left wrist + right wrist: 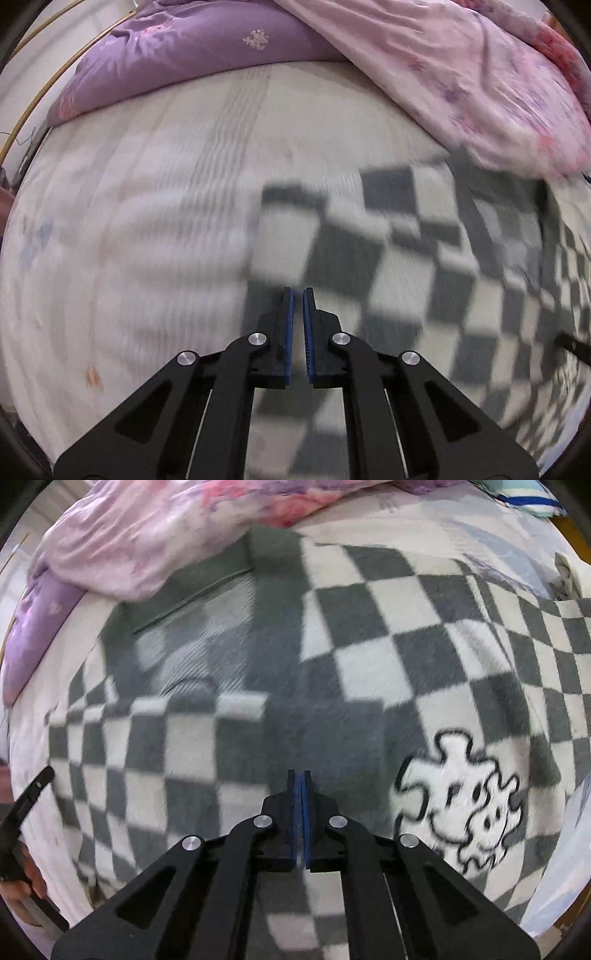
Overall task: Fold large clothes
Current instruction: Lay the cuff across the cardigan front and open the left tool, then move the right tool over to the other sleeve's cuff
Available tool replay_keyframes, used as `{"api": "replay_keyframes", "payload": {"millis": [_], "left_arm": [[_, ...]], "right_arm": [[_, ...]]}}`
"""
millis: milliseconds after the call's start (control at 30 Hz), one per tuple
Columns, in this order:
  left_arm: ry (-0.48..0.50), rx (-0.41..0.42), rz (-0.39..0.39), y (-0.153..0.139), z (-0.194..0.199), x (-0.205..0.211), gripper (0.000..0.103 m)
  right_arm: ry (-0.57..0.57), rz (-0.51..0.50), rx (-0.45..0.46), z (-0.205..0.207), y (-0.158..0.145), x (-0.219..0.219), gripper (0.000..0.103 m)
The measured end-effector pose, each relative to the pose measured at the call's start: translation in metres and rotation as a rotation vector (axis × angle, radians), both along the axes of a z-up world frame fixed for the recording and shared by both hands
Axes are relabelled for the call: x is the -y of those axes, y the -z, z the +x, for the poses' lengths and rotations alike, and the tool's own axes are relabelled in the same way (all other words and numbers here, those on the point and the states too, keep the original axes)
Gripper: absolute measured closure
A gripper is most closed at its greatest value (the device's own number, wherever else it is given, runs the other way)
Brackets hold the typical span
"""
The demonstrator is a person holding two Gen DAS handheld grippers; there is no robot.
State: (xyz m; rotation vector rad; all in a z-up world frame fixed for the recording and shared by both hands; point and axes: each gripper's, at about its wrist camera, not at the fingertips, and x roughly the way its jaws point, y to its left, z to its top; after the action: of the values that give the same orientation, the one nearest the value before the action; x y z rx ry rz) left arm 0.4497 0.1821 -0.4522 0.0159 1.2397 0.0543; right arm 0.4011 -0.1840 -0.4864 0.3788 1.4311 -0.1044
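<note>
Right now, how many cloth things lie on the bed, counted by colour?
Grey-and-white checked garment: 1
Purple pillow: 1
Pink quilt: 1
Light cloth with blue stripe, at the far corner: 1
Total: 4

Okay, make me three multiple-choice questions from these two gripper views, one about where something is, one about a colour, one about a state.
1. Where is the cartoon print on the checkered garment, seen from the right wrist?
A. right of the gripper
B. left of it
C. under the pink quilt

2. The garment's checks are:
A. red and white
B. grey and white
C. blue and yellow

3. The right gripper is:
A. wide open
B. shut, nothing between
C. clamping the purple pillow

Answers: 1 A, it lies lower right of the fingers. 2 B, both views show it. 3 B, blue pads meet.
</note>
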Motion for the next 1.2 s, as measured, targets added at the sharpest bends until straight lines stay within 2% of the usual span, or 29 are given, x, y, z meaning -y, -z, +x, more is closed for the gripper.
{"api": "replay_keyframes", "payload": {"millis": [133,233,300,367,467,567,600,633,733,800,867,1000,1100,1167,1200], "left_arm": [[-0.018,-0.044,-0.031,0.034,0.041,0.001,0.097],[-0.005,-0.051,-0.028,0.038,0.052,0.001,0.100],[-0.022,-0.075,-0.054,0.035,0.056,-0.006,0.100],[-0.031,-0.091,-0.028,0.021,0.040,-0.011,0.100],[-0.028,-0.100,-0.006,0.000,-0.010,-0.019,0.099],[-0.053,-0.224,-0.029,0.019,-0.058,-0.030,0.101],[-0.065,-0.248,-0.034,0.027,-0.072,-0.034,0.101],[-0.071,-0.220,-0.046,0.028,-0.088,-0.037,0.101],[-0.082,-0.186,-0.053,0.038,-0.093,-0.041,0.101],[-0.107,-0.225,-0.062,0.038,-0.084,-0.046,0.100],[-0.093,-0.238,-0.033,0.030,-0.084,-0.044,0.100],[-0.074,-0.253,0.001,0.018,-0.073,-0.026,0.100],[-0.096,-0.276,-0.004,0.005,-0.075,-0.024,0.094],[-0.096,-0.282,-0.009,-0.005,-0.076,-0.021,0.089],[-0.088,-0.274,-0.009,-0.014,-0.077,-0.019,0.088]], "right_arm": [[0.008,-0.050,0.008,0.023,0.013,-0.001,0.103],[-0.026,-0.083,0.023,0.034,0.018,-0.003,0.103],[-0.023,-0.081,-0.002,0.032,0.014,-0.004,0.103],[-0.010,-0.046,-0.062,0.019,0.006,-0.001,0.103],[-0.018,-0.008,-0.088,-0.007,0.006,0.001,0.103],[0.031,0.041,-0.008,-0.027,0.018,0.010,0.103],[0.060,0.063,-0.008,-0.031,0.016,0.014,0.103],[0.089,0.081,-0.018,-0.032,0.015,0.016,0.103],[0.056,0.061,0.012,-0.032,0.024,0.014,0.103],[0.062,0.067,0.022,-0.031,0.024,0.017,0.103],[0.063,0.061,0.022,-0.034,0.019,0.022,0.103],[0.083,0.089,0.004,-0.050,0.003,0.008,0.096],[0.061,0.112,0.004,-0.062,-0.012,-0.005,0.089],[0.069,0.124,0.004,-0.066,-0.023,-0.003,0.073],[0.065,0.124,0.013,-0.068,-0.032,-0.005,0.071]]}}
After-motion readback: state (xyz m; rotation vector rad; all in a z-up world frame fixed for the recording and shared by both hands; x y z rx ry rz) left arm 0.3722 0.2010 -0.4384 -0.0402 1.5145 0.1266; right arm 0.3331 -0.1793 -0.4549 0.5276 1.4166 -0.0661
